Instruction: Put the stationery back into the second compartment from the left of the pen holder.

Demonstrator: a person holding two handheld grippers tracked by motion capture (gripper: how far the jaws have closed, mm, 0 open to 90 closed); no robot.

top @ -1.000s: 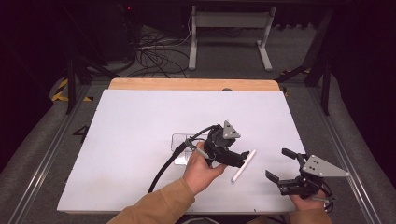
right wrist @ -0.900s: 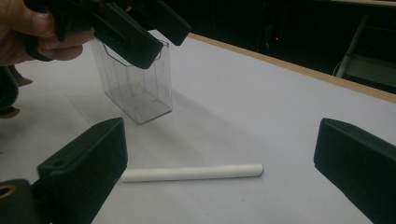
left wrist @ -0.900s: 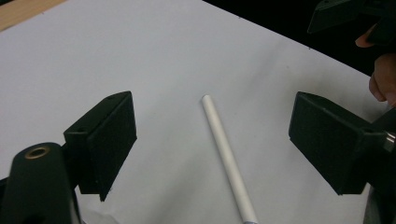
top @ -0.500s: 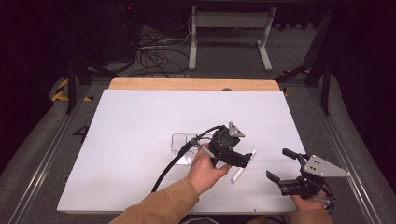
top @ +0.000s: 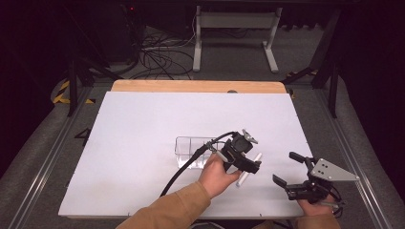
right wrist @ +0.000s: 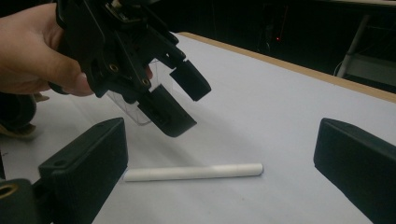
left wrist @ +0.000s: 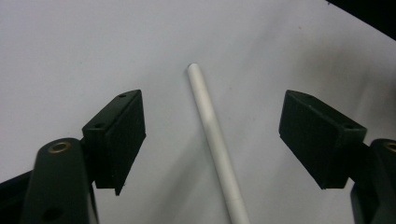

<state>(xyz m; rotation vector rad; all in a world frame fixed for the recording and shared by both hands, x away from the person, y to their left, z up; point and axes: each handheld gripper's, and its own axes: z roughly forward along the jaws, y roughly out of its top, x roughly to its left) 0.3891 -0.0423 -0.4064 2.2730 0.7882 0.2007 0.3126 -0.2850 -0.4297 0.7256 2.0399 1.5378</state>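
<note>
- White, thin and stick-like, the pen (top: 249, 169) lies flat on the white table (top: 143, 143) in the high view, just to the right of the clear plastic box (top: 191, 150), which I take as the landmark. The left gripper (top: 246, 164) hangs right over the pen, on the box's right side; the right gripper (top: 290, 169) waits farther right of the box, well apart from the pen, its jaws spread with nothing between them.
- Judging from this, the pickup is only at its approach: the pen is not yet gripped, and lifting it and carrying it to wherever it belongs, perhaps the box, is all left to do.
- Left gripper view: the pen (left wrist: 215, 142) runs up the middle between the two black jaws, which have just been closing in yet stand clear of it on both sides, so the claw is apart. The pen's near end is cut off at the bottom edge.
- Right gripper view: the pen (right wrist: 194, 172) lies on the table in front of the box (right wrist: 135, 109), and the left gripper (right wrist: 180, 100) hovers above it without touching. This camera's own jaws stand wide at both lower corners.
- Hard to make out: whether the box holds anything, as the hand (top: 217, 174) and cable (top: 191, 164) cover part of it, and whether the pen has a cap.
</note>
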